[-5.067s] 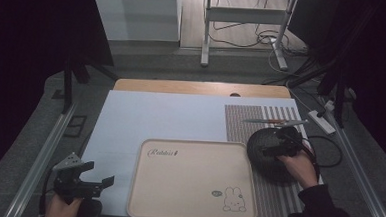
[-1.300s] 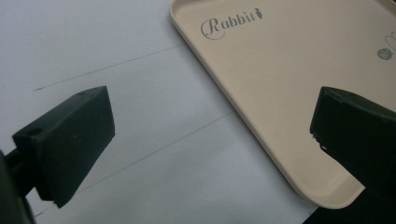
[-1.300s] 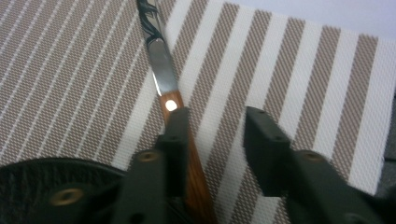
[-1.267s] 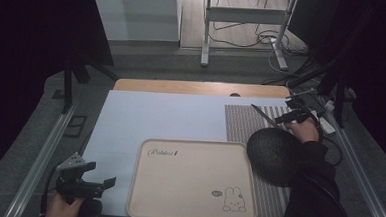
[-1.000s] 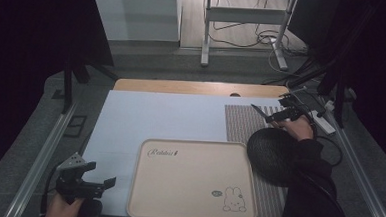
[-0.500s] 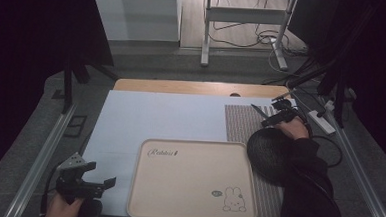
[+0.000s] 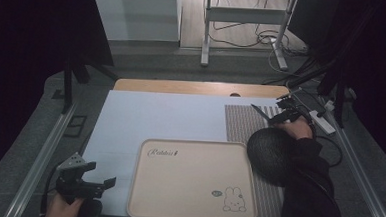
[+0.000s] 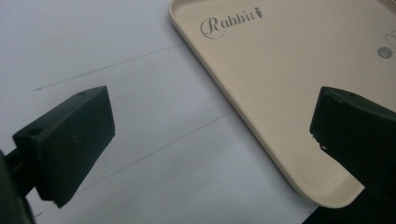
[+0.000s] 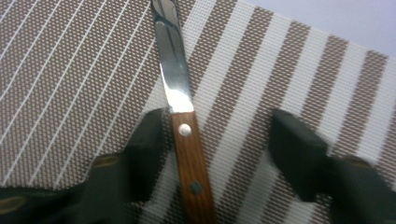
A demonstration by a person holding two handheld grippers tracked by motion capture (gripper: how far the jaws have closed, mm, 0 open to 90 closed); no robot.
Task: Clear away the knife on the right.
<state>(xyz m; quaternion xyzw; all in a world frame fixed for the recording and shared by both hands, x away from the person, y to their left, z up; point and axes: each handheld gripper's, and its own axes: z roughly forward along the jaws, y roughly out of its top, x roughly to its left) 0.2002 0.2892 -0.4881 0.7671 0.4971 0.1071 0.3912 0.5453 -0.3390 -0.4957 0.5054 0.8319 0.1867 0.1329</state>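
Note:
A knife [image 9: 187, 140] with a wooden handle and steel blade lies on the brown striped placemat [image 9: 70, 70] at the far right of the table. My right gripper [image 9: 217, 144] straddles the handle. Its jaws have just been closing: one pad is against the handle and the other stands well clear, so it is open. In the high view the right gripper [image 7: 287, 112] is behind the knife [image 7: 259, 112]. My left gripper [image 7: 97, 174] rests open at the front left, next to the beige tray [image 7: 194, 144]; in its own view the left gripper [image 8: 212, 135] holds nothing.
A black bowl [image 7: 271, 152] sits on the placemat [image 7: 240, 123] just in front of the right hand, touching the tray's right edge. The beige tray [image 8: 280, 70], printed with "Rabbit", has nothing on it. A white power strip [image 7: 325, 123] lies off the table's right side.
The right hand left the black bowl and went to the far end of the placemat. There it has come down and slightly left over the knife handle. The left gripper has stayed put.

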